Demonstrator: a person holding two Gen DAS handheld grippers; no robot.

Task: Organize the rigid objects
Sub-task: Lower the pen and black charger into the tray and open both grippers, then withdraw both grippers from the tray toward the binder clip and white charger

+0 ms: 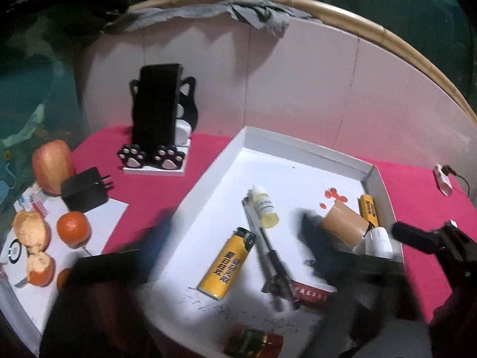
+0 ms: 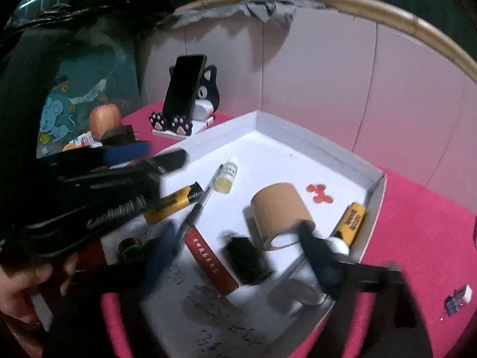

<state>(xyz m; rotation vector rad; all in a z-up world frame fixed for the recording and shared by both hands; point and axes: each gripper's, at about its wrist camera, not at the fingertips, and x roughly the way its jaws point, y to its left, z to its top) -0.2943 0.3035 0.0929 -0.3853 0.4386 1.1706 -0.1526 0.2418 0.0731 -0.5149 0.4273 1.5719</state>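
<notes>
A white tray (image 1: 298, 149) on the pink cloth holds a yellow lighter (image 1: 226, 264), a pen (image 1: 268, 250), a small dropper bottle (image 1: 265, 207), a brown tape roll (image 2: 280, 214), a second yellow lighter (image 2: 351, 219), a red box (image 2: 210, 264) and a small black object (image 2: 244, 256). My left gripper (image 1: 237, 223) hangs open over the first lighter and the pen, gripping nothing. My right gripper (image 2: 237, 229) is open over the tray. The black object lies between its blurred fingers (image 2: 313, 244), which do not press on it; the tape roll is just beyond.
A phone on a black cat-paw stand (image 1: 158, 104) stands at the back left. An apple (image 1: 52, 165), oranges (image 1: 73, 228) and a black charger (image 1: 85, 189) lie left of the tray. A white plug (image 1: 444, 179) lies at the right. A pale panel wall (image 1: 328, 89) closes the back.
</notes>
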